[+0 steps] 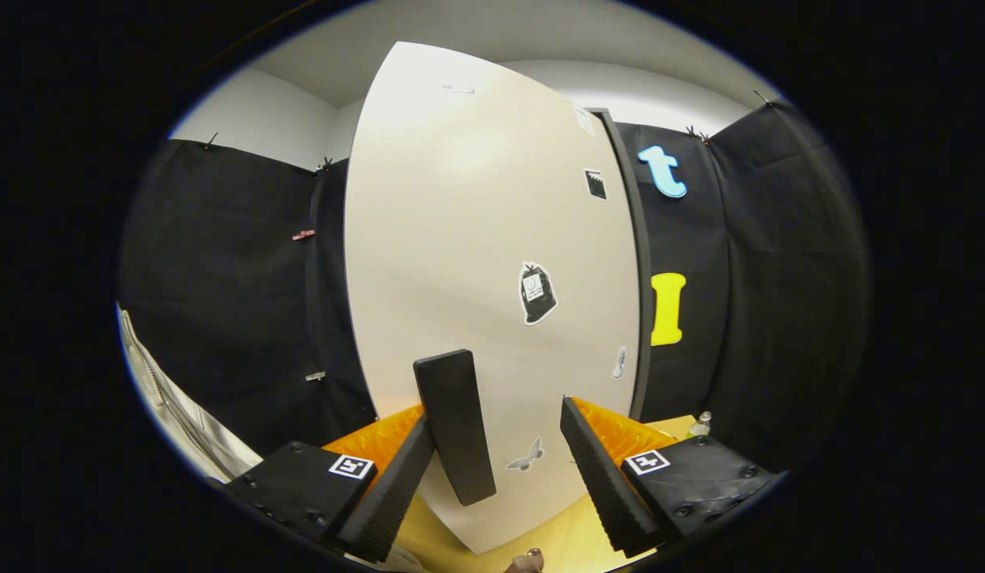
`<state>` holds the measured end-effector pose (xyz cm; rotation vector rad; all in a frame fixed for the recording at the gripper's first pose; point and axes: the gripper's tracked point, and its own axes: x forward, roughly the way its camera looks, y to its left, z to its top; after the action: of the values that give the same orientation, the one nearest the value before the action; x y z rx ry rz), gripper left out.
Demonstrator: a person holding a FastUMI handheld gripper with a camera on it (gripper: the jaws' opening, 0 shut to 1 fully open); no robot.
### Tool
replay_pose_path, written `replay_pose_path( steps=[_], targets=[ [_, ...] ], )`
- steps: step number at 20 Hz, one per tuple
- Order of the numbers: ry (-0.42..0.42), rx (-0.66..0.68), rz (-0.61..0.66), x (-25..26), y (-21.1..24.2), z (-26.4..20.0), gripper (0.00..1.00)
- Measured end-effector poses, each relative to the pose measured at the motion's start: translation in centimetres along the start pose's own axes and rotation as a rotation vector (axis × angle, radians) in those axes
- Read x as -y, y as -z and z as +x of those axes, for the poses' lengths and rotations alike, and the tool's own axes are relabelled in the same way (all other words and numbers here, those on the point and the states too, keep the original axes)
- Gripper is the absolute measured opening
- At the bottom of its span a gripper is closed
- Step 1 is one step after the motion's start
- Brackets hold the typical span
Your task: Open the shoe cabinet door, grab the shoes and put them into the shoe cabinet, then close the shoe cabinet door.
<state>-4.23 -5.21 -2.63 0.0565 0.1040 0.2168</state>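
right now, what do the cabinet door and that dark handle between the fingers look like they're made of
The cabinet door looks like laminated or painted board: flat, off-white, with a soft satin sheen and stickers stuck flat on it. The handle looks like matte black plastic or coated wood, hard to tell which: a plain slab with no glint. The gripper is open, its fingers either side of the handle.

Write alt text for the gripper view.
The hand-held gripper is open, its fingers either side of a dark handle on a tall white cabinet door bearing stickers. Black cloth walls stand behind.
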Motion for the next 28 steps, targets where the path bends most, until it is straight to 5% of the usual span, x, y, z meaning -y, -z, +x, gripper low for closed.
replay_pose_path(
  steps=[8, 28],
  targets=[
    [-0.103, -0.016, 0.014, -4.1, 0.5, 2.1, 1.0],
    [-0.044, 0.002, -0.028, -5.4, -0.6, -1.0, 1.0]
  ],
)
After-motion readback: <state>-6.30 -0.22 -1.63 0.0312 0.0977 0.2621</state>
